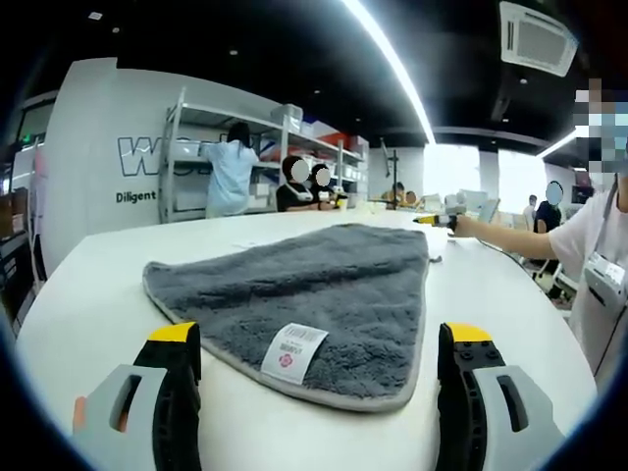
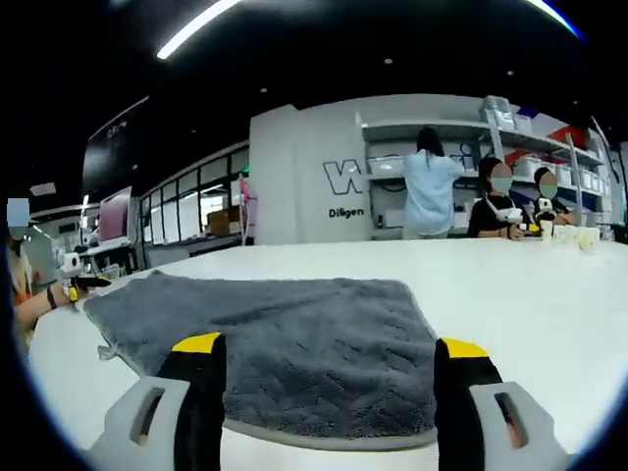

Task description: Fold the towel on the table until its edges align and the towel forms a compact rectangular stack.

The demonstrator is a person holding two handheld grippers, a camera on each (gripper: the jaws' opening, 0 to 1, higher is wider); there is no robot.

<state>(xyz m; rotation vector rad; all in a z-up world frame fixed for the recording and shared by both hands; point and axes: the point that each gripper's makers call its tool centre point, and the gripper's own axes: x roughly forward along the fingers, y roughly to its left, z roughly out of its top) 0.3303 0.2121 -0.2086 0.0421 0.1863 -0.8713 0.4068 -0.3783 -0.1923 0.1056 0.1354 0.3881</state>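
A grey plush towel (image 1: 314, 280) lies spread flat on the white table (image 1: 98, 285). Its near corner carries a white barcode label (image 1: 293, 353). My left gripper (image 1: 320, 336) is open, low over the table, its jaws standing either side of that labelled corner. At the towel's far right corner my right gripper (image 1: 435, 221) shows small, held by a hand. In the right gripper view the towel (image 2: 285, 334) stretches away to the left. My right gripper (image 2: 329, 345) is open, and its jaws straddle the towel's near edge. My left gripper (image 2: 71, 285) shows at the far left corner.
The table (image 2: 530, 294) is wide, with bare white surface around the towel. A person's body (image 1: 599, 275) stands at its right side. Metal shelves (image 1: 245, 147) and several people stand beyond the table's far edge.
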